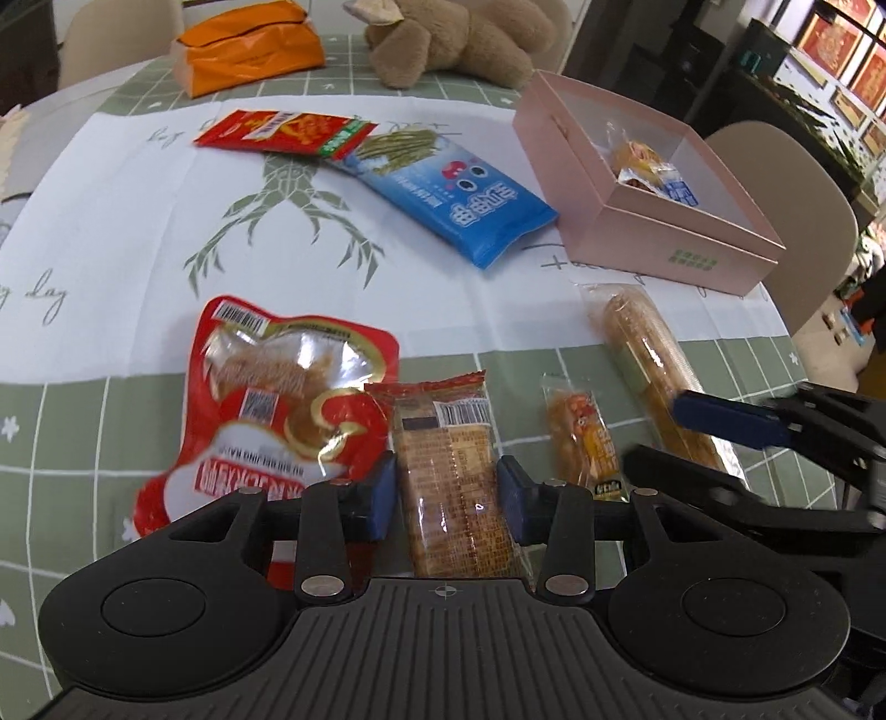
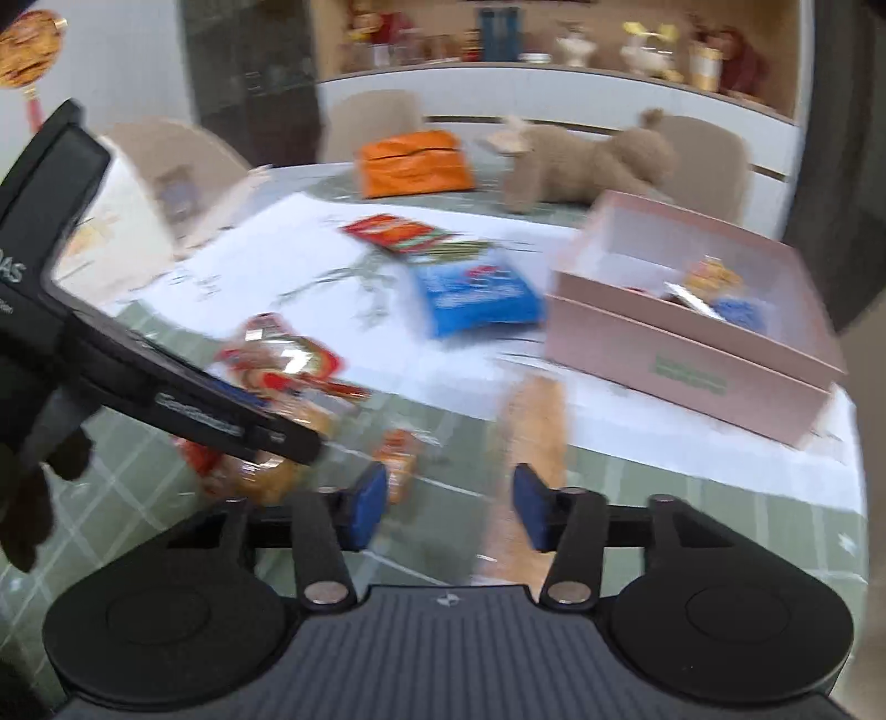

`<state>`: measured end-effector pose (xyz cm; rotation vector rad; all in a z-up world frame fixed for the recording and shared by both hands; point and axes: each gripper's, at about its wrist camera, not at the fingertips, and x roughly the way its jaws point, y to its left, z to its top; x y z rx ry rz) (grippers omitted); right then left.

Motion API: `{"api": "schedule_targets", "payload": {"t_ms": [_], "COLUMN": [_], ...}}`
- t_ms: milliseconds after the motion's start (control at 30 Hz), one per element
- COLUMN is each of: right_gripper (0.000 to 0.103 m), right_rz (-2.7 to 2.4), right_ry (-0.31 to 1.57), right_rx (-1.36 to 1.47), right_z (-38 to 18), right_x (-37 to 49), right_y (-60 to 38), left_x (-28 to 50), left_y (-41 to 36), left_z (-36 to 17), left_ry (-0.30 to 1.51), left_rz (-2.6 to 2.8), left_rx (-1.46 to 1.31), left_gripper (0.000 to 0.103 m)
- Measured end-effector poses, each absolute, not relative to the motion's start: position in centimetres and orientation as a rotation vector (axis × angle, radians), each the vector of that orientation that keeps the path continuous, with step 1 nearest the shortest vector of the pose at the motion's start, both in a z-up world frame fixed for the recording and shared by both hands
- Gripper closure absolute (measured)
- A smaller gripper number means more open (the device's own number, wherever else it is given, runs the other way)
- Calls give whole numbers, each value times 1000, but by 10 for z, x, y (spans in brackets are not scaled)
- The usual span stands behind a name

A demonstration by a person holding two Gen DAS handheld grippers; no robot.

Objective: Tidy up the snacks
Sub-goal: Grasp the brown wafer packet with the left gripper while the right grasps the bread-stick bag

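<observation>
Snacks lie scattered over the desk (image 1: pixel 111 232), and the left wrist view reads them from the left edge across. At lower left sits a red pouch (image 1: pixel 260 410) with a clear window. Just right of it, a long biscuit packet (image 1: pixel 451 476) lies between the blue pads of the left gripper (image 1: pixel 447 501); the pads stand at each side of the packet with slim gaps showing, so the gripper is released, not clenched on it. Right of that comes a small orange-wrapped snack (image 1: pixel 581 437), then a long bread roll (image 1: pixel 648 354) in clear wrap, over whose lower end a blue pad of the right gripper (image 1: pixel 692 437) reaches in from the right edge. Higher in the frame, a red sachet (image 1: pixel 282 133) and a blue packet (image 1: pixel 454 199) overlap at centre, and a pink box (image 1: pixel 659 221) at upper right already holds a few wrapped snacks. An orange bag (image 1: pixel 249 50) and a plush toy (image 1: pixel 459 39) sit along the top edge.

In the blurred right wrist view, the right gripper (image 2: pixel 448 507) is parted, the bread roll (image 2: pixel 534 426) just ahead of its right pad; nothing is pinched.
</observation>
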<state>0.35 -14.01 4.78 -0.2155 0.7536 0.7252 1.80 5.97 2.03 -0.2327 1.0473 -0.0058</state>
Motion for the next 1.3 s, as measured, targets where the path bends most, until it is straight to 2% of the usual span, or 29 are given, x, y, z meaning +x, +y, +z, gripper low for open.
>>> {"api": "schedule_targets", "payload": {"t_ms": [167, 300, 533, 767, 1133, 1167, 1300], "right_gripper": [71, 82, 83, 83, 81, 79, 43], "right_rz": [769, 791, 721, 680, 681, 693, 679], "right_ry": [815, 871, 897, 893, 879, 871, 773], "right_rx": [-218, -202, -186, -231, -282, -261, -210], "right_z": [32, 25, 28, 31, 31, 35, 57], "right_x": [18, 28, 17, -7, -15, -15, -13], "right_y": [-108, -102, -141, -175, -177, -179, -185], "left_x": [13, 13, 15, 14, 2, 2, 0], "left_y": [60, 57, 41, 6, 2, 1, -3], "left_z": [21, 21, 20, 17, 18, 18, 18], "left_ry": [1050, 1045, 1041, 1050, 1066, 1064, 1050], "left_rz": [1, 4, -73, -188, -208, -201, -180], "left_rx": [-228, -218, -171, -60, -56, -57, -46], "left_gripper": [59, 58, 57, 47, 47, 47, 47]}}
